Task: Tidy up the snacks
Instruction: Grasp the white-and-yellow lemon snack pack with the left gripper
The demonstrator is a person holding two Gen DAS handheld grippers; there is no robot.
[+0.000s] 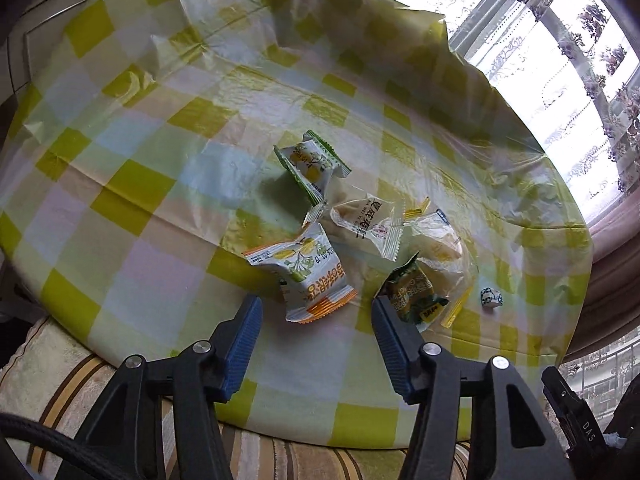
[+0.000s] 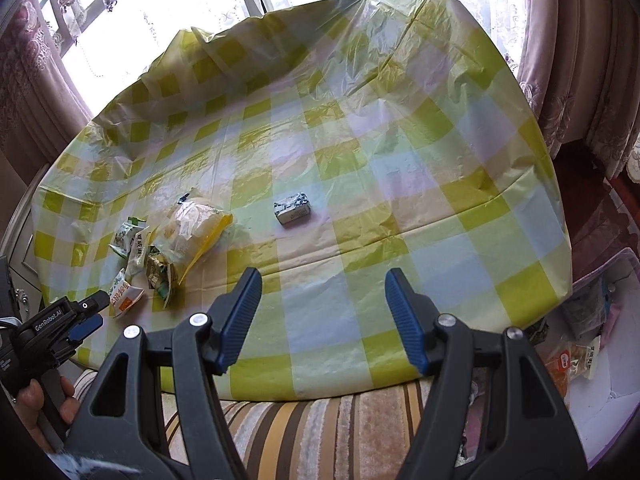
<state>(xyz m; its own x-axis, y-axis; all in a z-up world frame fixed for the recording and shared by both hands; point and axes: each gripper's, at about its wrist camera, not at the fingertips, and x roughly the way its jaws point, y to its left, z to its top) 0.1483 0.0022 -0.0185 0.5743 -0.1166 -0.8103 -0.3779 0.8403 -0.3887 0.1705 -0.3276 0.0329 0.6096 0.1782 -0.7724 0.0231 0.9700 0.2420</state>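
Several wrapped snacks lie in a loose heap on a table under a yellow-and-white checked cloth (image 1: 140, 200). My left gripper (image 1: 316, 304) is open just above the heap. The lower end of an orange-and-white packet (image 1: 308, 276) sits between its fingertips, with neither pad touching it. A dark green packet (image 1: 416, 292) lies by the right finger. Behind are a green-edged packet (image 1: 310, 168), a clear wrapper with printed characters (image 1: 368, 220) and a clear bag with a yellow pastry (image 1: 436, 244). My right gripper (image 2: 324, 274) is open and holds nothing, short of a small blue-and-white candy (image 2: 293, 209).
A hand (image 2: 40, 400) holds the left gripper (image 2: 86, 316) beside the heap (image 2: 192, 228). A clear plastic box (image 2: 600, 360) with more snacks stands low at the right, off the table. A striped cushion (image 2: 320, 432) runs along the table's near edge. Curtained windows lie behind.
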